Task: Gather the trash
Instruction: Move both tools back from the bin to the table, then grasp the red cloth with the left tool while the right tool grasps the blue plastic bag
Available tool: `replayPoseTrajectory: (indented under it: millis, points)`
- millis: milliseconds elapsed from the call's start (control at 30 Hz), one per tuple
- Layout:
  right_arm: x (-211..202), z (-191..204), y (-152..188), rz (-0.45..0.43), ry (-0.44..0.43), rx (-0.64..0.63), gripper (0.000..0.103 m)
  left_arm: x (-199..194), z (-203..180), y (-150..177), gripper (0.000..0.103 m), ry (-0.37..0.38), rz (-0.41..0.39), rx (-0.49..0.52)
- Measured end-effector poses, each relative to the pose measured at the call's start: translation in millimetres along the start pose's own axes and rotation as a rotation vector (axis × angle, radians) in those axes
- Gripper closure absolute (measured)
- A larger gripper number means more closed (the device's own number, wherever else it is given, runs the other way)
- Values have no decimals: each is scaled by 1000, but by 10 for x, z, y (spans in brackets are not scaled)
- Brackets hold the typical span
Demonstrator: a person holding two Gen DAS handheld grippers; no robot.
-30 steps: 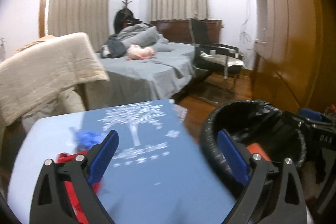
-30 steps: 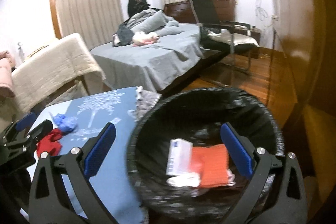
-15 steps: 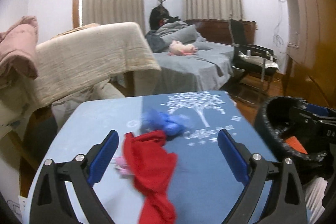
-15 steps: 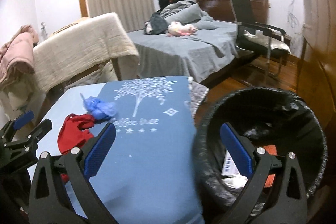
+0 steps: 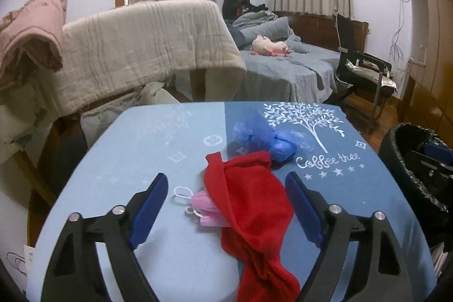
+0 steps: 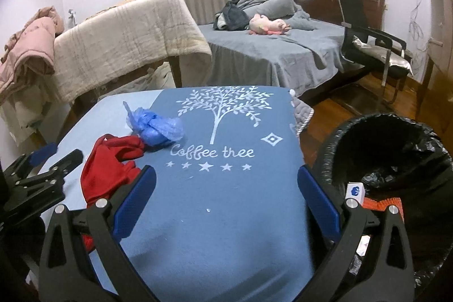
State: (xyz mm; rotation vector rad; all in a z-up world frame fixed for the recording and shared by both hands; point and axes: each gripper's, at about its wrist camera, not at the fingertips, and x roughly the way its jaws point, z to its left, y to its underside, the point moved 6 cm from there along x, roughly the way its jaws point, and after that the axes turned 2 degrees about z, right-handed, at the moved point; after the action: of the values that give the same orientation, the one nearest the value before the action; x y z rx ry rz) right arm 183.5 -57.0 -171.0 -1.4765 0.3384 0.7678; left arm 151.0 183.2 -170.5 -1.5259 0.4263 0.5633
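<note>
A red cloth [image 5: 252, 214] lies on the blue table [image 5: 158, 143], partly over a pink face mask [image 5: 202, 203]. A crumpled blue plastic bag [image 5: 263, 137] lies just behind them. My left gripper [image 5: 226, 205] is open and empty, its jaws on either side of the red cloth and mask. My right gripper [image 6: 226, 200] is open and empty over the table's "Coffee tree" print; the red cloth [image 6: 110, 166] and blue bag [image 6: 155, 126] lie to its left. A black-lined trash bin [image 6: 396, 166] stands to the right, holding a white box and an orange item.
The left gripper [image 6: 36, 177] shows at the left edge of the right wrist view. A beige blanket [image 5: 136, 47] hangs over a rack behind the table. A grey bed [image 6: 269, 44] and a black chair [image 6: 373, 41] stand farther back. The bin [image 5: 416, 166] is beside the table's right edge.
Both grippers have swung left, away from the bin and over the table. The red cloth, mask and blue bag now sit between the left gripper's open jaws.
</note>
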Motion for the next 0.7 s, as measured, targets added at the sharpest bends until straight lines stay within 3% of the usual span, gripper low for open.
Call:
replayPoseTrajectory:
  millis: [333, 567, 700]
  points:
    - [250, 154, -35, 36, -32, -16, 6, 483, -61, -18, 37, 34, 71, 21]
    - [394, 243, -79, 53, -46, -26, 6, 632, -108, 17, 90, 97, 122, 16]
    - [436, 300, -115, 52, -56, -33, 6, 545, -47, -62, 93, 111, 86, -3]
